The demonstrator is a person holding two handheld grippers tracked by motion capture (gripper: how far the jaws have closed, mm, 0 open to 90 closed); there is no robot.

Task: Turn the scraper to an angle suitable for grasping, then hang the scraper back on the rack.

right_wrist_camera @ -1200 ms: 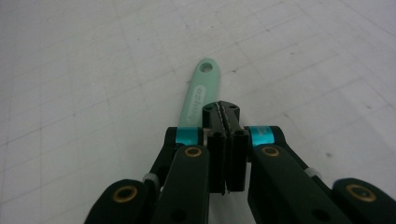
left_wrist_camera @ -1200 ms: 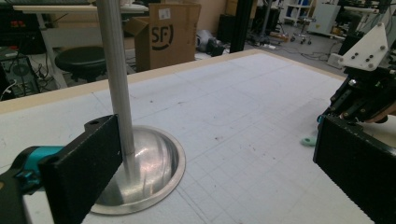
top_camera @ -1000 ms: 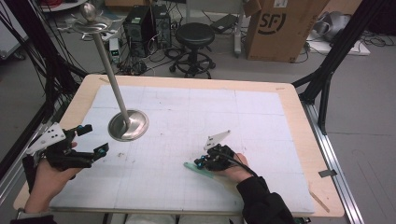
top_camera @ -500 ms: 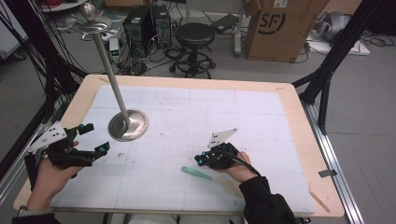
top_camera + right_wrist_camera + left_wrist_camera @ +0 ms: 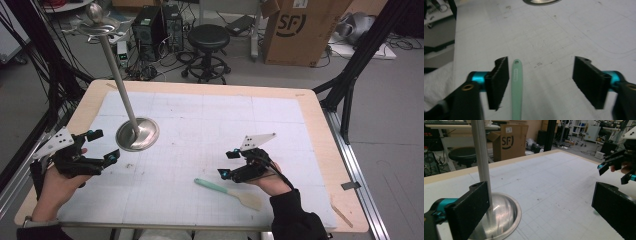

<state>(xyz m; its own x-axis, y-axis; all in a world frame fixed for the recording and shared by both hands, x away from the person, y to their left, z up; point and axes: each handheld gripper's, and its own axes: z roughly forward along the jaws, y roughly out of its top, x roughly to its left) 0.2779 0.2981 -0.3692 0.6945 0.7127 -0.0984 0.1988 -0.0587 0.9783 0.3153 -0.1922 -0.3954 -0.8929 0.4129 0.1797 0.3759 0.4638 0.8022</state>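
Note:
A spatula [image 5: 227,192] with a mint-green handle and a beige blade lies flat on the white mat near the front edge. Just above and behind it hovers my right gripper [image 5: 226,164]; its jaws have just been opening and now stand open. In the right gripper view the handle [image 5: 516,85] lies on the mat below the right gripper [image 5: 541,82], close beside one pad and free of both. My left gripper [image 5: 104,145] is open at the left, close to a metal stand's round base [image 5: 137,134]. In the left gripper view the left gripper [image 5: 539,212] holds nothing.
The stand's thin pole [image 5: 482,157] rises from the base [image 5: 499,217] and leans back to a small dish with a ball [image 5: 97,22] on top. A wooden border [image 5: 320,125] frames the mat. A stool [image 5: 210,37] and a cardboard box [image 5: 295,30] stand beyond the table.
The right gripper went from shut on the spatula's handle to open and rose a little. The spatula now lies loose on the mat. The left gripper has stayed put.

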